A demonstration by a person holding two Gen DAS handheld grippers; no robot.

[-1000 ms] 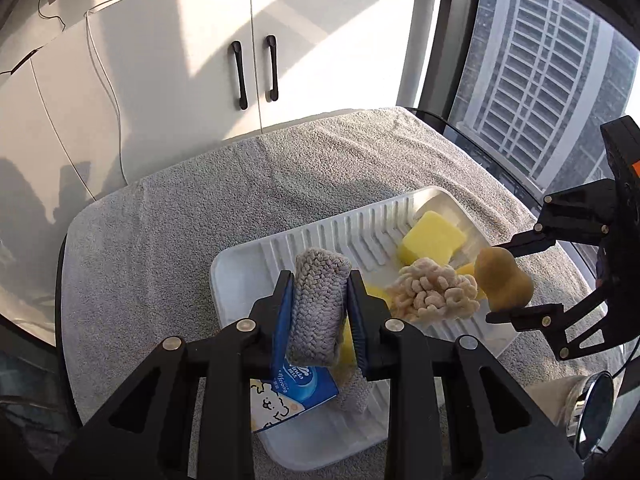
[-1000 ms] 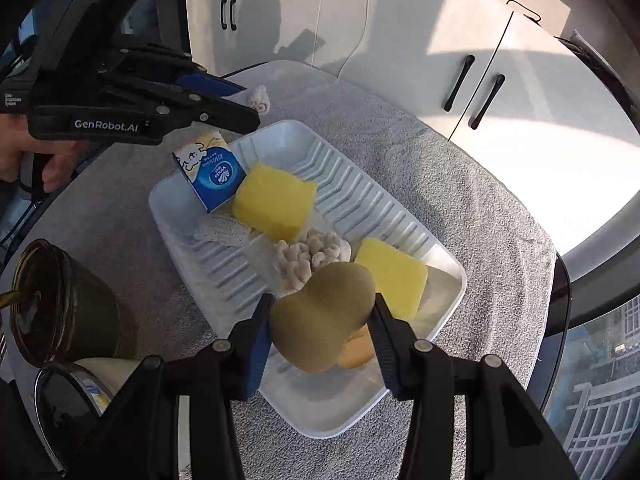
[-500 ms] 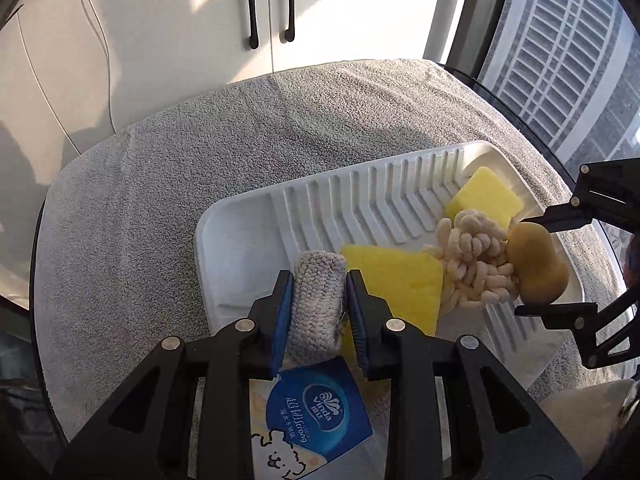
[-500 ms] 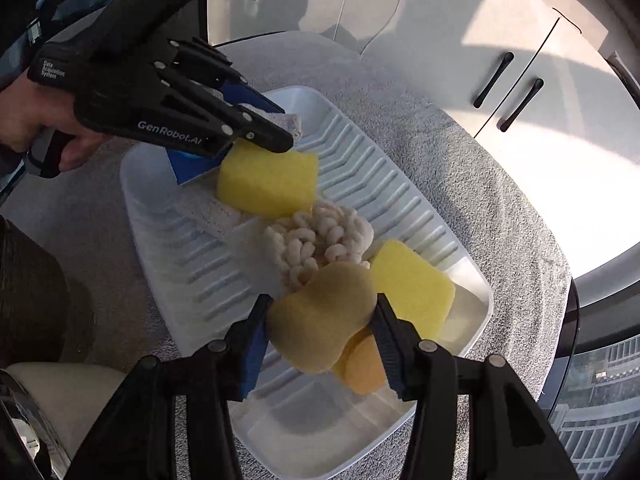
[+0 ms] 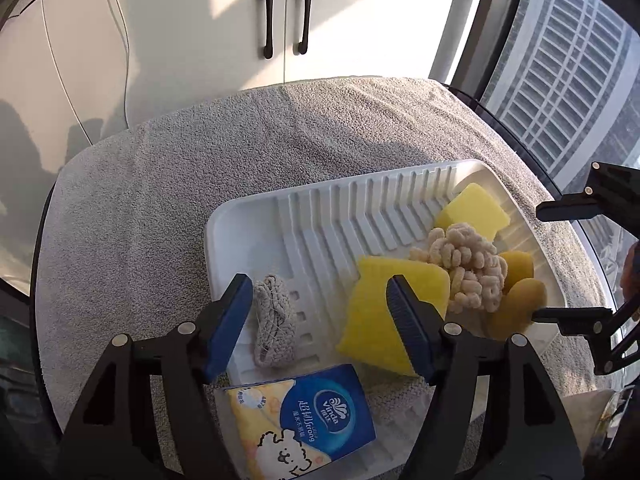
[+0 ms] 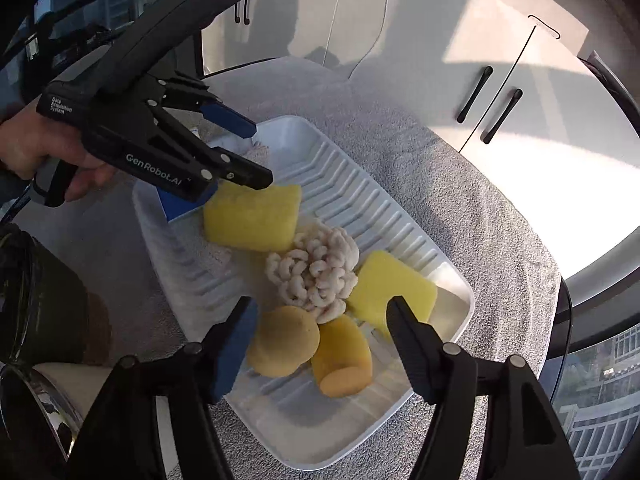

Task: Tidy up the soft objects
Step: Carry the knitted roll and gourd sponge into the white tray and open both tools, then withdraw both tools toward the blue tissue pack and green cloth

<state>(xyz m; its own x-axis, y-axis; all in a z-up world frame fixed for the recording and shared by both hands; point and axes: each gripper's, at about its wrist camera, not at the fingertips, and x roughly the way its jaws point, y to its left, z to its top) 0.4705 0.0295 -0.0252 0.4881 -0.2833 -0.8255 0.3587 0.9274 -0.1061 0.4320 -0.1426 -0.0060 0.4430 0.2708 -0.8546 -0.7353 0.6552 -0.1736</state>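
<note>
Both grippers tilt steeply down over the white ribbed tray (image 5: 256, 216). Left gripper (image 5: 320, 312) jaws are opening — the grey knitted scrubber (image 5: 274, 324) lies free. Right gripper (image 6: 320, 332) jaws are opening over the tan sponge (image 6: 286, 340), apparently released. Only the left view shows the tissue pack (image 5: 308, 416).

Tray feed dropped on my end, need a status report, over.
Left gripper and right gripper opening, both empty. Knitted pad, tan sponge released in tray. Nothing blocking.

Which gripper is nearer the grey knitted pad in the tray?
Left. The left gripper straddles the grey knitted pad, jaws opening, pad lying free by its left finger. The right gripper is at the tray's far end, over the tan sponge.
</note>
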